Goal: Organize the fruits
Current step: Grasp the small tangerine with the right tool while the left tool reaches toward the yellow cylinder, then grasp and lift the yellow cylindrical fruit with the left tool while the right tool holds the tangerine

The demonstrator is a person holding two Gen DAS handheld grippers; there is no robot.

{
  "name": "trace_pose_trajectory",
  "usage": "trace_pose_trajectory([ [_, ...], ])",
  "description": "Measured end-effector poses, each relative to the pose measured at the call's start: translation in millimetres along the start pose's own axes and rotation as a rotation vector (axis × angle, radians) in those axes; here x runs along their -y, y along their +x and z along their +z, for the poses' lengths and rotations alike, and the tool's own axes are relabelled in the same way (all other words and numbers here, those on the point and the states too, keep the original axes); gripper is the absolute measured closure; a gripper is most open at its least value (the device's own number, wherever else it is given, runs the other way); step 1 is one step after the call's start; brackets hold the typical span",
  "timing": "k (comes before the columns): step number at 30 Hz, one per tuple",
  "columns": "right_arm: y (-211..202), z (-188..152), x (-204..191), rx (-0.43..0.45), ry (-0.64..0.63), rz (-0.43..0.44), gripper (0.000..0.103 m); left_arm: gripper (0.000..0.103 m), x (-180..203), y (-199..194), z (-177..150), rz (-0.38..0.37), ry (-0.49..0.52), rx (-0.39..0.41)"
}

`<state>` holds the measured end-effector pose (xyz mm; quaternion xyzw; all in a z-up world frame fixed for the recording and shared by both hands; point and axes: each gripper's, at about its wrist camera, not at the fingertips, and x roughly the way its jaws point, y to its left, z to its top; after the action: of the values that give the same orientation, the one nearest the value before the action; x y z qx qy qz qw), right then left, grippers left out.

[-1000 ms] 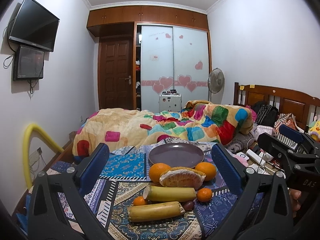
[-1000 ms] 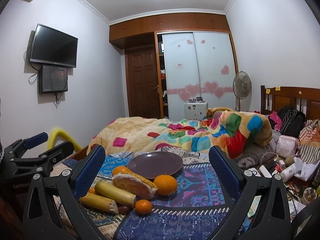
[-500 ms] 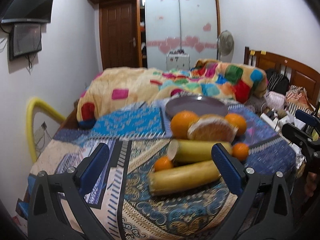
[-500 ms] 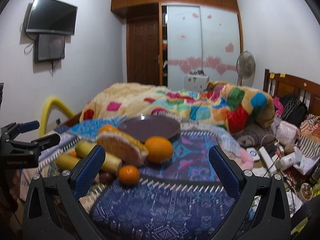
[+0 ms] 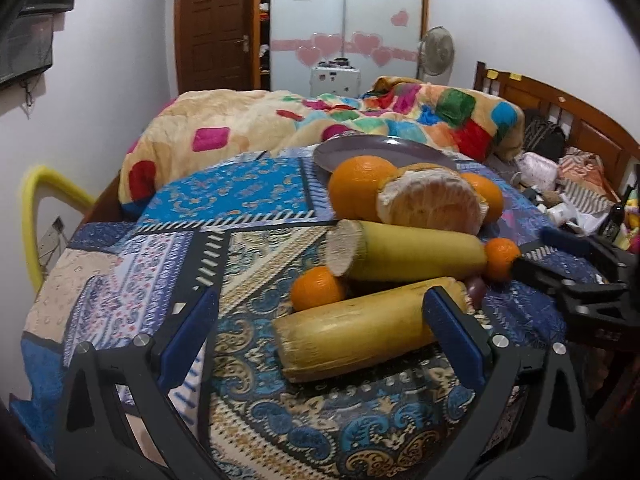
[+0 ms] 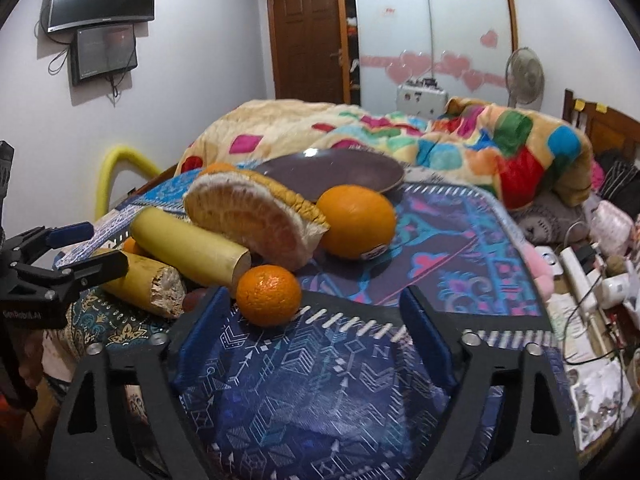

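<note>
Fruits point(image 5: 404, 232) are heaped at 12 o'clock of the released left tool point(image 5: 320, 320); the right tool point(image 6: 316, 312) gapes, its left finger perhaps touching a small orange point(image 6: 268, 295).

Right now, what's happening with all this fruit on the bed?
A person holding a two-finger claw in each hand is about to sort a pile of fruit on a patterned cloth. The left claw is open, low beside the nearest yellow stalk piece. The right claw is open too, near a small orange. Neither grips anything. The purple plate behind the pile is empty.
</note>
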<state>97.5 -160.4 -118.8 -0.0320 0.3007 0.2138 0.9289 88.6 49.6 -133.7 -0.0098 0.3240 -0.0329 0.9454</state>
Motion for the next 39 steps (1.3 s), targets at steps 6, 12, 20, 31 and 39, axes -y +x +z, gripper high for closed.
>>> trace_pose_trajectory([
  [6,12,0,-7,-0.027,0.005,0.054,0.040,0.000,8,6,1,-0.070,0.024,-0.010],
  [12,14,-2,-14,-0.030,-0.023,0.093,0.062,0.000,18,8,-3,-0.089,0.058,-0.019],
  [20,4,-5,-8,-0.039,-0.010,0.077,0.068,0.008,27,-2,-13,-0.026,0.099,-0.028],
  [31,-26,-15,9,-0.043,0.010,0.041,0.068,0.024,33,-22,-18,0.002,0.163,-0.072],
  [39,-37,-25,17,-0.064,0.024,0.027,0.068,0.015,28,3,-14,-0.034,0.259,-0.093],
])
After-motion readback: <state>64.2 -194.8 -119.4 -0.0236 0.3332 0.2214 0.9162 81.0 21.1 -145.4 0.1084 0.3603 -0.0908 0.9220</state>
